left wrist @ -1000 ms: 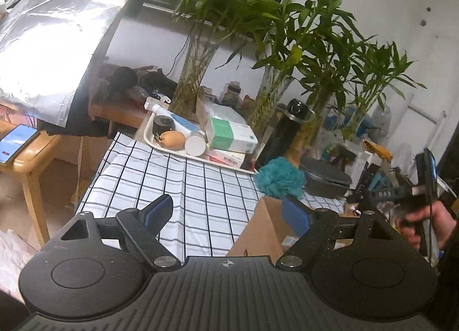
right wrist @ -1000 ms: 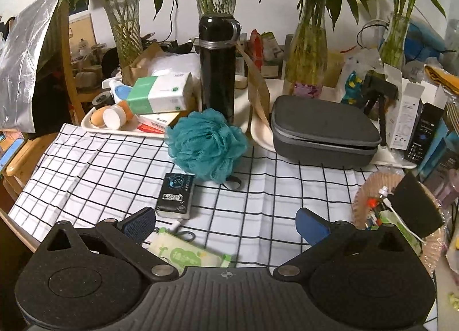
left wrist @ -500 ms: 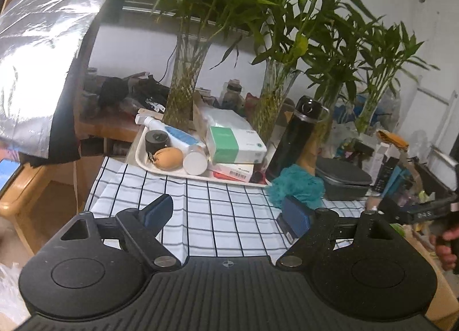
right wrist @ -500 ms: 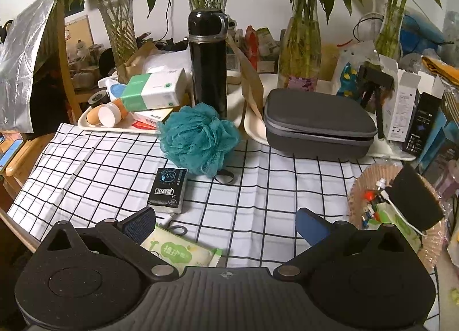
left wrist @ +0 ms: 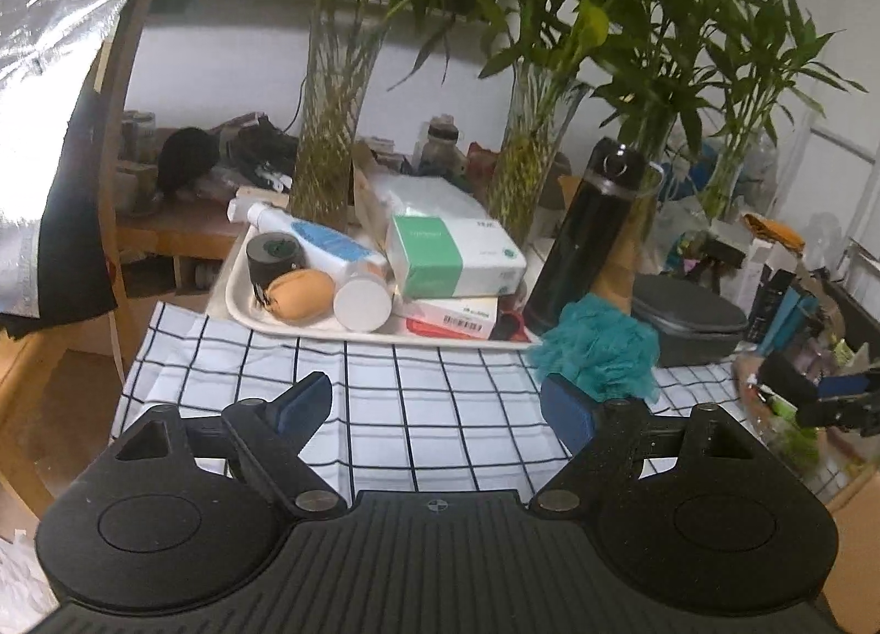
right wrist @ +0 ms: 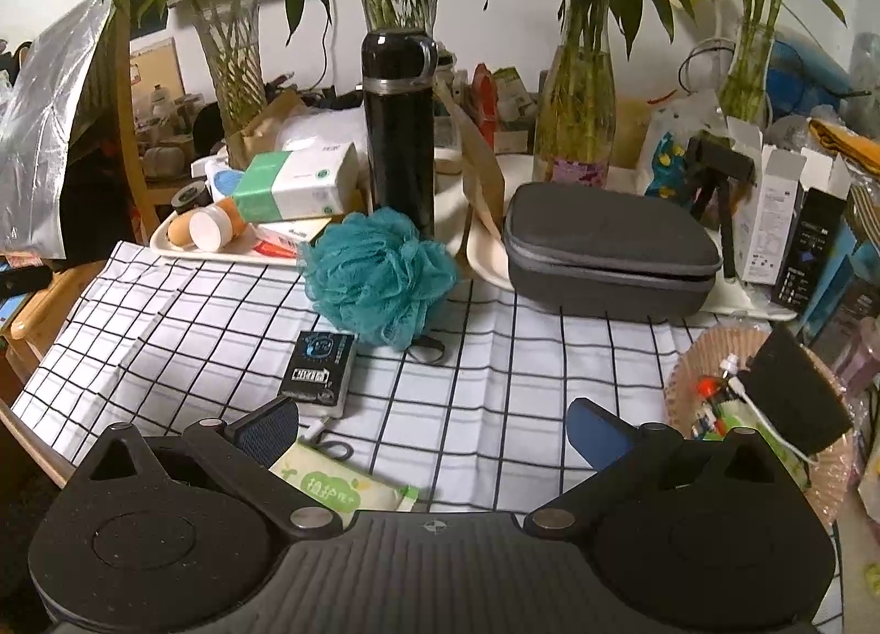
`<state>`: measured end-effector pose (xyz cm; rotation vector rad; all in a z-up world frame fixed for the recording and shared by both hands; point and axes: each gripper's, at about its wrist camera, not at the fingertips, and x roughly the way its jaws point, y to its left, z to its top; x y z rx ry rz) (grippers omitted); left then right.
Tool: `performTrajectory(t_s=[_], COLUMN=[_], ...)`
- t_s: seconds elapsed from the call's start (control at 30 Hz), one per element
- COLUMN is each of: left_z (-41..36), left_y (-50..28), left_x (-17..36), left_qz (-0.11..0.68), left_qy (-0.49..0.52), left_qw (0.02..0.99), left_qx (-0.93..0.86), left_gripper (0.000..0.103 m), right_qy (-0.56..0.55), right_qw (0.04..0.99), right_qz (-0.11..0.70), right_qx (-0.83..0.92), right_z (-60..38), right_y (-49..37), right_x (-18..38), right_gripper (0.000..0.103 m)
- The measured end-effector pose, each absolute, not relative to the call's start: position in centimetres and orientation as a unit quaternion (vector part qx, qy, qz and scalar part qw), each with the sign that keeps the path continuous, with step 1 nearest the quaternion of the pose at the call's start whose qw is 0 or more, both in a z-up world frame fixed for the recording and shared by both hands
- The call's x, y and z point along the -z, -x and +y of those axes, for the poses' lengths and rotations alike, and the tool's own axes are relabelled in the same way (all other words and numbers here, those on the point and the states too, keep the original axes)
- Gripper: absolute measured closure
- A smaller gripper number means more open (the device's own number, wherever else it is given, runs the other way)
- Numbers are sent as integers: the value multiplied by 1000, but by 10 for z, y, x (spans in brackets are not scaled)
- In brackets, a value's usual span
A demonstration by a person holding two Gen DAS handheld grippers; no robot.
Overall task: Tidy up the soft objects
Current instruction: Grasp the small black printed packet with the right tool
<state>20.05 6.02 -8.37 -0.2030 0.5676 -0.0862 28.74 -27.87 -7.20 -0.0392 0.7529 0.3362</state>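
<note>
Checked cloth (right wrist: 495, 386) covers the table, white with black lines, and both grippers hang above its near edge with nothing between their fingers. The left gripper (left wrist: 437, 403), at the bottom of its own view, has its blue-padded jaws spread wide over bare cloth. The right gripper (right wrist: 434, 428) is spread just as wide and holds nothing.

The teal bath pouf (right wrist: 379, 282) sits a little left of centre in the right wrist view, resting on the cloth just in front of the tall black flask (right wrist: 400, 128). In the left wrist view the same pouf (left wrist: 597, 353) shows right of centre, directly behind the right-hand fingertip.

Just in front of the pouf, toward the lower left, lies a small dark tissue packet (right wrist: 319, 373). A green-and-white wipes pack (right wrist: 341, 485) lies at the bottom of the frame, partly hidden by the right gripper's left finger. A grey zip case (right wrist: 610, 254) sits right of centre on a pale tray. At the lower right a basket (right wrist: 687, 370) holds a black sponge (right wrist: 792, 403) and small odds and ends.

A cream tray (left wrist: 242, 298) in the middle left of the left wrist view carries a green tissue box (left wrist: 451, 254), bottles and a tan pouch (left wrist: 300, 296). Glass vases of bamboo (left wrist: 330, 100) stand behind.
</note>
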Motion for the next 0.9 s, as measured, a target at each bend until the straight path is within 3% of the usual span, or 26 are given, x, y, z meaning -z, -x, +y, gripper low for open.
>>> performTrajectory(t_s=[0.53, 0.67, 0.9], left_z=[59, 55, 47], left_y=[-215, -218, -219], left_x=[88, 90, 88], left_qz=[315, 323, 325], left_qy=[123, 112, 84], left_qw=[939, 937, 939], left_qx=[61, 65, 73], left_gripper=[19, 19, 19], right_qy=[61, 61, 63], right_qw=[907, 894, 870], right_qz=[363, 381, 408], right_qx=[-205, -229, -268], right_z=[-262, -260, -245], right_y=[-323, -341, -363], right_x=[98, 108, 125], right_gripper=[1, 11, 12])
